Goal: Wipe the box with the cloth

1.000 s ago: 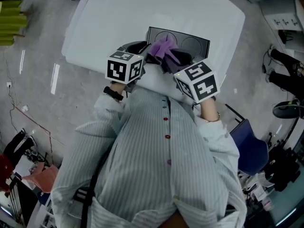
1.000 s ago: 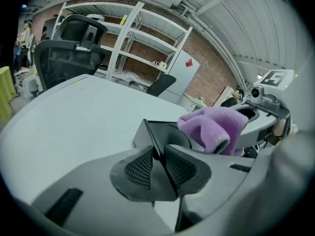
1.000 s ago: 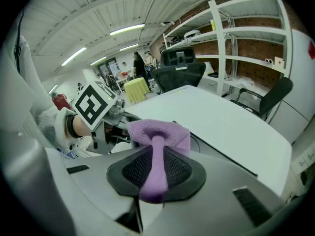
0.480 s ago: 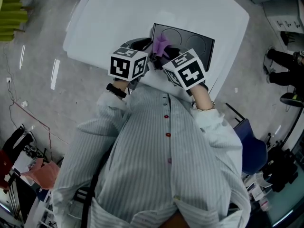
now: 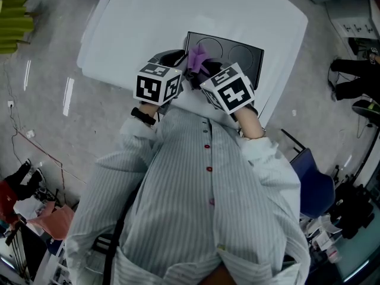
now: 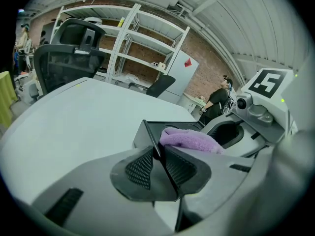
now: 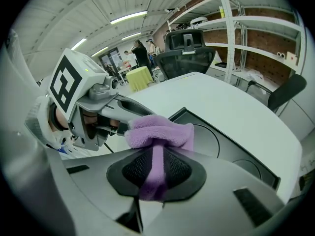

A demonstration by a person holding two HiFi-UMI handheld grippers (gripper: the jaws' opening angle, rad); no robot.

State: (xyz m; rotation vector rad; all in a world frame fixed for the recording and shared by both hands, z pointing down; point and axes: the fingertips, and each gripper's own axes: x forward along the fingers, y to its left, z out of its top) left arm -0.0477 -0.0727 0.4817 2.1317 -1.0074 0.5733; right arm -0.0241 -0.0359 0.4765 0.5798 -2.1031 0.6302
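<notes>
Box (image 5: pixel 240 55) wipe — both tools closed.
Left gripper (image 6: pixel 157 155) clamped on thin black box wall; right gripper (image 7: pixel 156 168) pinching purple cloth (image 7: pixel 160 129) over box.

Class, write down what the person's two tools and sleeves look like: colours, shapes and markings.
The left tool and right tool are grey, with black mesh-patterned pads. Each carries a white cube with black square markers. The sleeves are pale and finely striped; a dark band circles the left wrist.
</notes>
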